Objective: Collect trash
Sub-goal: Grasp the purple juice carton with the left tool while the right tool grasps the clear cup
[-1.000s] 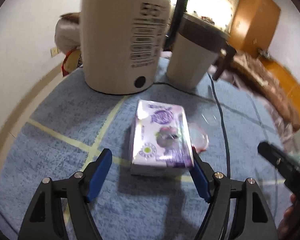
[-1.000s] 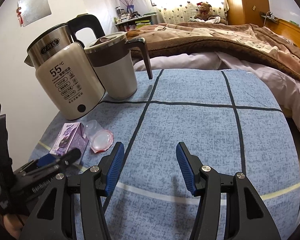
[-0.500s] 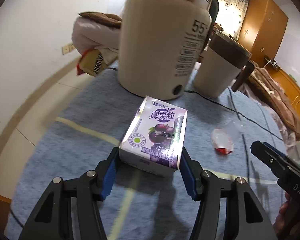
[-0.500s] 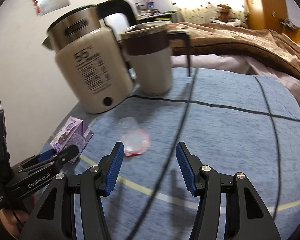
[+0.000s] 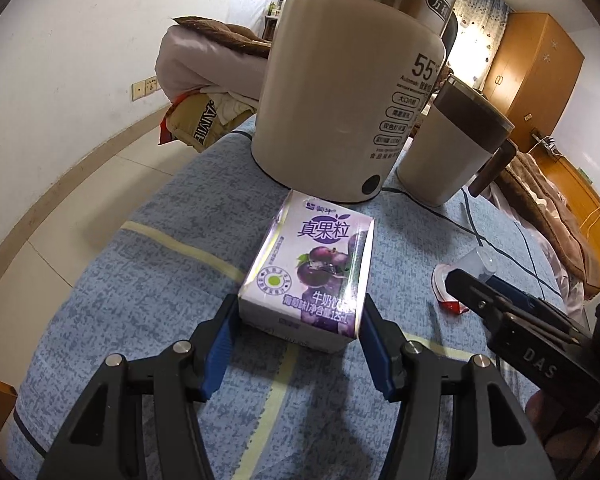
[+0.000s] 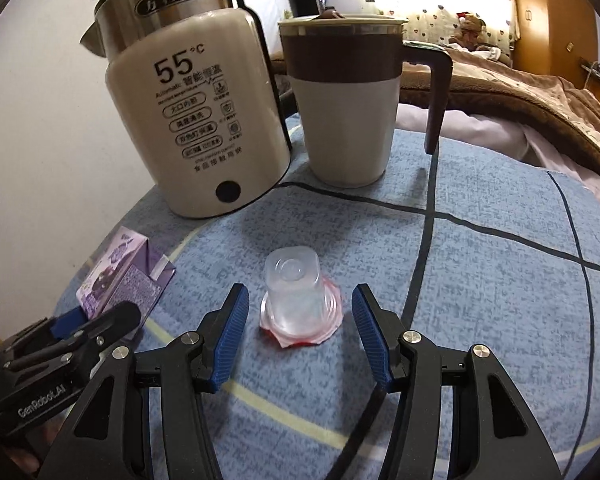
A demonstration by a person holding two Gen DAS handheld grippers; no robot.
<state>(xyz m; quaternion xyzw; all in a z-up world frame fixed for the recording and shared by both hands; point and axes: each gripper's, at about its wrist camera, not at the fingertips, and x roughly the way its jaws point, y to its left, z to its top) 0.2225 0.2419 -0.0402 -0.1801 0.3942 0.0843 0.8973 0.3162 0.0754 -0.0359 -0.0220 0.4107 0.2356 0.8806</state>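
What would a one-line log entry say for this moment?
left gripper: shut on purple carton | right gripper: closing around jelly cup, not touching

The kettle (image 5: 340,92) top is cut off by the frame edge (its spout unseen), hiding the mug's (image 5: 452,148) left side.

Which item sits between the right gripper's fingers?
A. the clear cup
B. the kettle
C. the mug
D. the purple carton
A: in the right wrist view the clear cup lies upside down on its red lid between the closing fingers of the right gripper, not yet touched.
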